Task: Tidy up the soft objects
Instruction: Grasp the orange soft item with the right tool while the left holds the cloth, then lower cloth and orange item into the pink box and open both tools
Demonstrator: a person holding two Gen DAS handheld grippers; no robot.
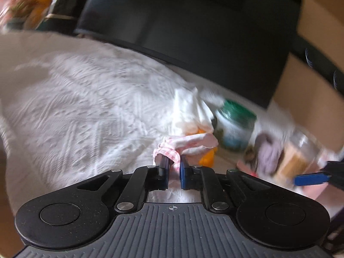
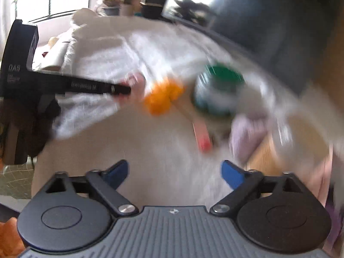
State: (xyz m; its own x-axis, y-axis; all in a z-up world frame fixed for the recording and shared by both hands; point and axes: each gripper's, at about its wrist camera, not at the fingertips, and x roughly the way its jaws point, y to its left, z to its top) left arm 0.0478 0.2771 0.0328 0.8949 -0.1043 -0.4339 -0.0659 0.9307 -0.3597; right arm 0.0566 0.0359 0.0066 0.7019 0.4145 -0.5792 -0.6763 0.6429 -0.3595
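Note:
My left gripper (image 1: 173, 163) is shut on a pink-and-white checked cloth (image 1: 189, 143) and holds it over the white textured tablecloth (image 1: 86, 107). An orange soft object (image 1: 207, 158) lies just behind the cloth, partly hidden. In the right wrist view the left gripper (image 2: 126, 90) reaches in from the left, with the pink cloth (image 2: 137, 80) at its tip and the orange object (image 2: 162, 99) beside it. My right gripper (image 2: 175, 173) is open and empty, low over the table. A lilac soft cloth (image 2: 247, 135) lies to its right. Both views are blurred.
A green-lidded jar (image 1: 235, 124) stands right of the orange object, also in the right wrist view (image 2: 217, 90). A white crumpled bag (image 1: 191, 109) lies behind the cloth. A clear container on a wooden box (image 1: 296, 157) is at the right. A pink-tipped stick (image 2: 201, 132) lies on the table. A black monitor (image 1: 193, 25) stands behind.

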